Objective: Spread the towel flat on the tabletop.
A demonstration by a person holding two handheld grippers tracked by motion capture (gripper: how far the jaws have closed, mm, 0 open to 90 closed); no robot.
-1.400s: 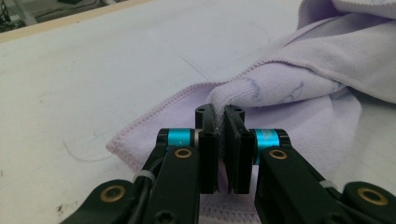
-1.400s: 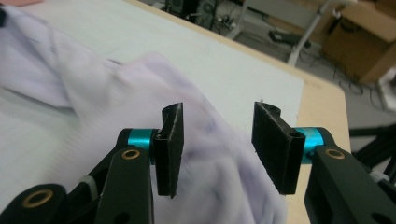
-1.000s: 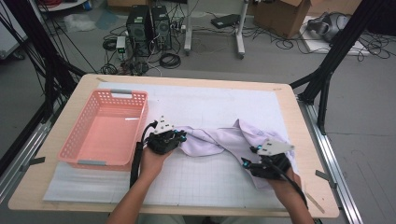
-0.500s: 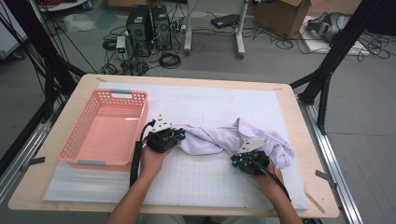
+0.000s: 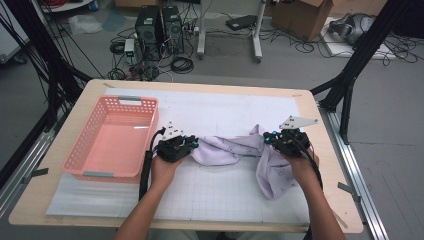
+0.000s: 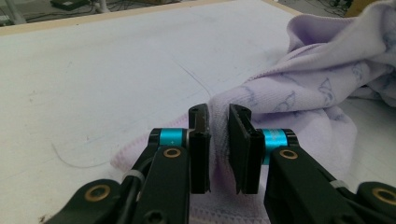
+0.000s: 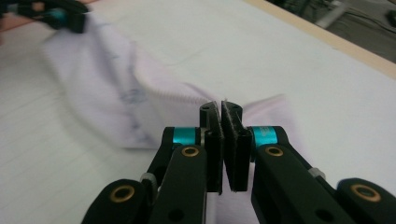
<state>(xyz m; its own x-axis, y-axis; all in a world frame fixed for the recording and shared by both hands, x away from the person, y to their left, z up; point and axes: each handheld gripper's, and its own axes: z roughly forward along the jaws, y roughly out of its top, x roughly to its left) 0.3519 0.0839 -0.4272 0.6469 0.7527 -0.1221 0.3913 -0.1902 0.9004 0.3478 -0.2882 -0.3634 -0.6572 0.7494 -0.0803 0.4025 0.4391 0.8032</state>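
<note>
Right tongs (image 5: pixel 276 139) shifted up-desk and rightwards since the earlier frame, dragging their end of the lilac cloth (image 5: pixel 235 148) with them; their jaws have just been closing and now pinch a cloth edge tight, seen in the right gripper view (image 7: pixel 223 122). Cloth now stretches as a band between both tongs, rest drooping toward the near edge of the desk (image 5: pixel 210 105) below the right hand. All places relative to the pink basket (image 5: pixel 90 162): desk mat carries it at far left; basket interior bare, nothing in it. Cloth lies just right of the basket, not touching. Left tongs (image 5: pixel 192 144) sit beside the basket's right wall; jaws have just been opening slightly, cloth fold between them (image 6: pixel 218 140), pads look barely off the fabric.
</note>
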